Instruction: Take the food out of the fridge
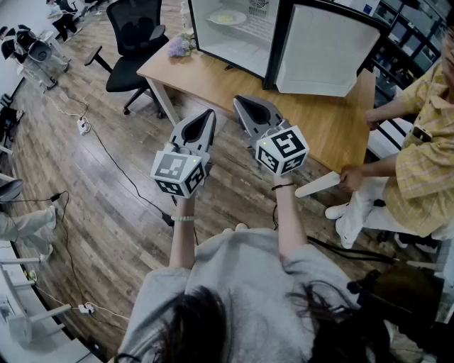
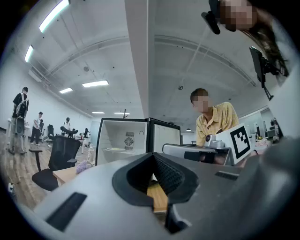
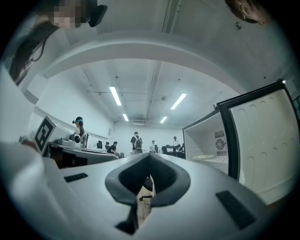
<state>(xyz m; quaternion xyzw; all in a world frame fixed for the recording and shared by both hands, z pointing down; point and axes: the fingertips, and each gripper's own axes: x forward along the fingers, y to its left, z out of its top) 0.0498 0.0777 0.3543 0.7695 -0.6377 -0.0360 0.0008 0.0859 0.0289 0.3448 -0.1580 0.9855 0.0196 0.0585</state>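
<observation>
A small white fridge [image 1: 241,42] stands on the wooden table [image 1: 213,79], its door [image 1: 323,49] swung open to the right. On its shelf lies a plate of pale food [image 1: 227,18]; the plate [image 2: 114,149] also shows in the left gripper view, and the plate [image 3: 205,157] in the right gripper view. My left gripper [image 1: 210,113] and right gripper [image 1: 240,101] are held side by side in front of the table's near edge, short of the fridge and pointing toward it. Both are shut with nothing between their jaws.
A person in a yellow shirt [image 1: 418,170] sits at the right, holding a white object [image 1: 317,186] close to my right arm. A black office chair [image 1: 138,32] and a purple flower bunch [image 1: 180,47] are at the table's left. Cables run over the wood floor [image 1: 106,156].
</observation>
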